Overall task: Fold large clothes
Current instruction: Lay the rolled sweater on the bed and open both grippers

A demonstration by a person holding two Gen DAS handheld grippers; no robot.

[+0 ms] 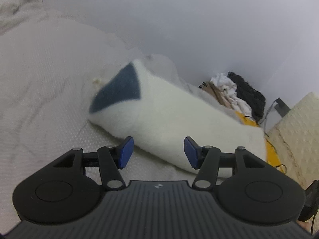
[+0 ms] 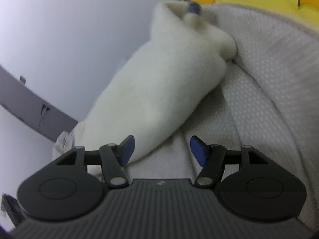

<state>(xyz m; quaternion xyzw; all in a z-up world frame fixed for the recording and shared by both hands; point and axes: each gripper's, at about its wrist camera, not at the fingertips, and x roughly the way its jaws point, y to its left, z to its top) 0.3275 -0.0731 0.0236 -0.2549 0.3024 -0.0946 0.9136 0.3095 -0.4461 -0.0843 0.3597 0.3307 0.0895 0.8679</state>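
Looking over the bed from the left wrist view first: the quilted bedspread point(image 1: 39, 83) fills the left side, textured and soft, so nothing under the garment will give a firm edge to press against. The white fleece garment point(image 1: 169, 119) lies on it in a long folded bundle, running from mid-left toward the near right, with a dark blue patch point(image 1: 121, 91) at its far left end. My left gripper point(image 1: 158, 152) hovers just above the near edge of the bundle, jaws spread, nothing between the pads. Far right, a heap of other clothes point(image 1: 237, 91) sits by the wall.

From the right wrist view, the same garment point(image 2: 155, 91) stretches away from me up the frame; my right gripper point(image 2: 162, 150) is spread too and empty, its left pad point(image 2: 127, 149) just at the bundle's near end.

Judgement: thick, fluffy, light, limp. It should compress a lot in the jaws and sag between holds. I would pinch deep at the layered corners of the near end, both layers together, since a shallow bite may slip off the pile.
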